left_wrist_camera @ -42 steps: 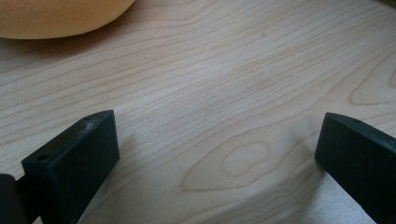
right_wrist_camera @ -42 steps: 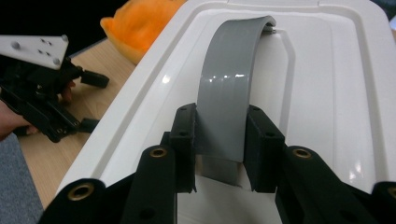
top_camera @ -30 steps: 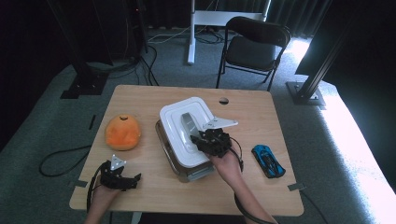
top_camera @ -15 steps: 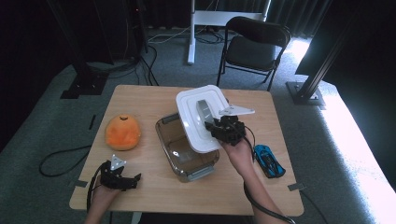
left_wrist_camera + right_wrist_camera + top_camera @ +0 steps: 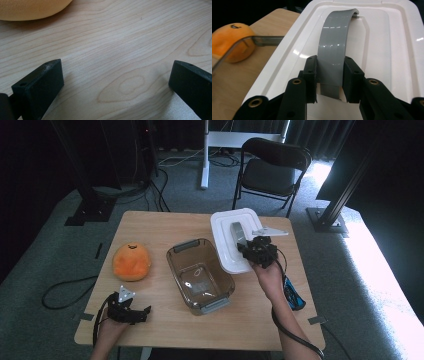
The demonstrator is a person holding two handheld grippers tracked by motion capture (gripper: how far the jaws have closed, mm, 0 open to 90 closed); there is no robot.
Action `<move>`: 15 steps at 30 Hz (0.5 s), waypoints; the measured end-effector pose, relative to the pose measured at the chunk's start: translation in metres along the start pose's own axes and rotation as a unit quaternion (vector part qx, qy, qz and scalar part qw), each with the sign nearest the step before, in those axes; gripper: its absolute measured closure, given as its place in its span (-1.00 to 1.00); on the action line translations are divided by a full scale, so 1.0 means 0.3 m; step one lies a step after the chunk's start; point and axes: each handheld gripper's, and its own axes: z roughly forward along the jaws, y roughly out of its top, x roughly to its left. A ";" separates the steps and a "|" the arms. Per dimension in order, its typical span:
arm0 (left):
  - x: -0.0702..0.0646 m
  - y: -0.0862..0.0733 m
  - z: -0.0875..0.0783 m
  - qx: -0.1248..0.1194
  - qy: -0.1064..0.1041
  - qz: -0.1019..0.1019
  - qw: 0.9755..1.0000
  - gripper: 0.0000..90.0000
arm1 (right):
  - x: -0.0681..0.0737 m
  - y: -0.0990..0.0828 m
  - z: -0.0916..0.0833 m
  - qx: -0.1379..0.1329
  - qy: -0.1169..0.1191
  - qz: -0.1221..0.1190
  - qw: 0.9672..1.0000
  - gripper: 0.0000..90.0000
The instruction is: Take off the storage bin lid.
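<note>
The right hand-held gripper (image 5: pixel 248 247), clamped on the lid's (image 5: pixel 225 237) grey handle (image 5: pixel 334 52), has carried the lid off the bin (image 5: pixel 200 275) toward the counter's (image 5: pixel 150 227) right side, leaving the bin open, while the left hand-held gripper (image 5: pixel 145 310) rests open.

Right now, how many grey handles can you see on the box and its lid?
3. One grey handle sits on the far end of the clear box, one on its near end, and one on the white lid, clamped by the right gripper.
</note>
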 end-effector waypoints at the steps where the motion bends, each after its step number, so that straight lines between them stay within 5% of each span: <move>1: 0.000 0.000 0.000 0.000 0.000 0.000 1.000 -1.00 | -0.012 -0.002 0.001 0.000 -0.004 0.004 1.000 0.51; 15: 0.000 0.000 0.000 0.000 0.000 -0.001 1.000 -1.00 | -0.122 -0.059 0.084 0.022 -0.034 0.030 0.999 0.51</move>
